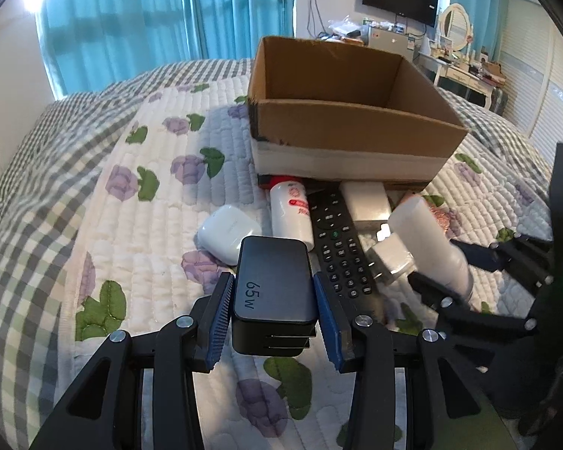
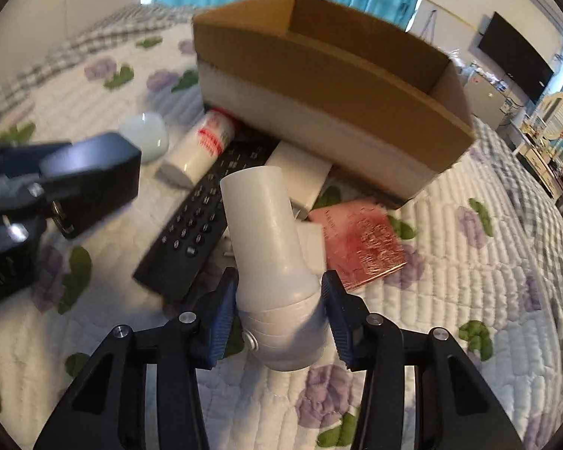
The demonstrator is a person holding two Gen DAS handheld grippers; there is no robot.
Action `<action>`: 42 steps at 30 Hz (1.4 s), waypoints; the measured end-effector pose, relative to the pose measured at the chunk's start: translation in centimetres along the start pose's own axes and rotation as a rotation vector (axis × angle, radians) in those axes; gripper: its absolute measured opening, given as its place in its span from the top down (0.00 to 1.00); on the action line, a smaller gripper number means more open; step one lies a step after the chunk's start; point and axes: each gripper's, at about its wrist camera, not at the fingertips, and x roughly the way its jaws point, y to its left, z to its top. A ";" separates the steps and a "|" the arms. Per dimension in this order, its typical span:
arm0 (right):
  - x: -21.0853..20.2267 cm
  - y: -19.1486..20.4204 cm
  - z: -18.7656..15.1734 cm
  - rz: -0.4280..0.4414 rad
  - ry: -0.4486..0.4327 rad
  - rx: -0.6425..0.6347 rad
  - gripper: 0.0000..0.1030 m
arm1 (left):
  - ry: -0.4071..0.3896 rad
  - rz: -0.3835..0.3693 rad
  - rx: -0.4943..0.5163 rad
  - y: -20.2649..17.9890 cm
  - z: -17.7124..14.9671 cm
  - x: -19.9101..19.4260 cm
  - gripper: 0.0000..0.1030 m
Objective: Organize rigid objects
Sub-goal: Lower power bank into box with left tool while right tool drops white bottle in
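Note:
My left gripper [image 1: 272, 281] is shut on a black charger block [image 1: 274, 292] marked 65W, held above the quilt. In the right wrist view, the same charger [image 2: 94, 176] shows at the left. My right gripper [image 2: 279, 281] is shut on a plain white bottle [image 2: 270, 247], which tilts away towards an open cardboard box [image 2: 319, 75]. From the left wrist view that bottle [image 1: 428, 240] hangs to the right. In front of the box [image 1: 349, 123] lie a black remote [image 1: 337, 240], a white bottle with red print [image 1: 291, 213] and a white earbud case [image 1: 229, 230].
A white block [image 1: 368, 198] and a white plug [image 1: 392, 255] lie beside the remote. A pink packet [image 2: 360, 243] sits on the flowered quilt [image 2: 469, 300] right of the bottle. The quilt covers a bed. Blue curtains, a wall screen and a dressing table stand behind.

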 end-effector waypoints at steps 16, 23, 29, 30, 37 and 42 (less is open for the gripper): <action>-11.6 -7.7 10.7 -0.017 -0.188 0.091 0.56 | -0.168 -0.065 0.025 -1.8 10.9 -7.1 0.58; -9.9 -10.7 16.2 -0.039 -0.218 0.108 0.56 | -0.194 -0.058 0.048 -2.7 17.3 -3.5 0.58; -4.6 -12.9 18.7 -0.021 -0.190 0.145 0.57 | -0.119 -0.044 0.070 -3.9 19.8 4.5 0.58; -3.8 -13.3 18.8 -0.017 -0.188 0.158 0.57 | -0.107 -0.046 0.069 -3.9 19.8 5.3 0.58; 1.3 -14.9 18.6 0.015 -0.152 0.192 0.57 | -0.021 -0.054 0.054 -4.5 18.9 10.7 0.58; 1.3 -14.7 18.0 0.010 -0.164 0.188 0.56 | -0.029 -0.057 0.029 -4.4 18.3 11.3 0.55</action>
